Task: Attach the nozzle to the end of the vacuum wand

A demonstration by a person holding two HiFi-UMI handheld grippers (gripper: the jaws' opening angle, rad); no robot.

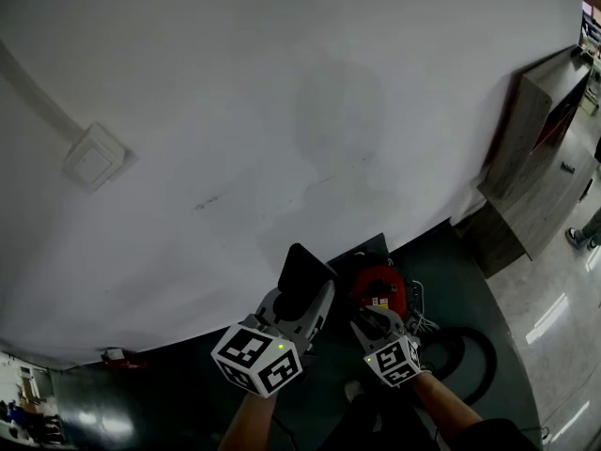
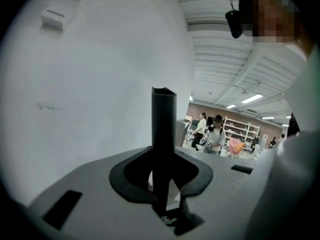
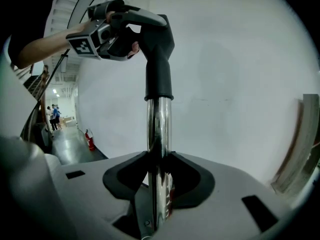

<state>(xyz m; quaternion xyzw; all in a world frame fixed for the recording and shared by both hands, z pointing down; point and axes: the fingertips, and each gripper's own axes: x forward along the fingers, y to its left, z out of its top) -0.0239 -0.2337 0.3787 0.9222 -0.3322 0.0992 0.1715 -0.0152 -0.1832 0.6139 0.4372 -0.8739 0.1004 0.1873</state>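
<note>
The white wall (image 1: 282, 111) blocks the way forward for my left gripper (image 1: 299, 310) and right gripper (image 1: 377, 319). It is bare except for a switch box (image 1: 94, 156) high on the left, so I see room upward and sideways along it. Below them the red vacuum body (image 1: 377, 287) and a loop of black hose (image 1: 474, 355) crowd the floor (image 1: 188, 393), and the nozzle (image 1: 305, 272) gripped in the left meets the wand (image 3: 159, 134) gripped in the right, leaving only a narrow gap between the grippers. A wooden cabinet (image 1: 540, 158) closes the far right; the floor to my left lies open up to a fire extinguisher (image 1: 113, 356).

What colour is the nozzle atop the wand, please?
The nozzle is black, above the chrome wand; the right gripper view shows it best.
</note>
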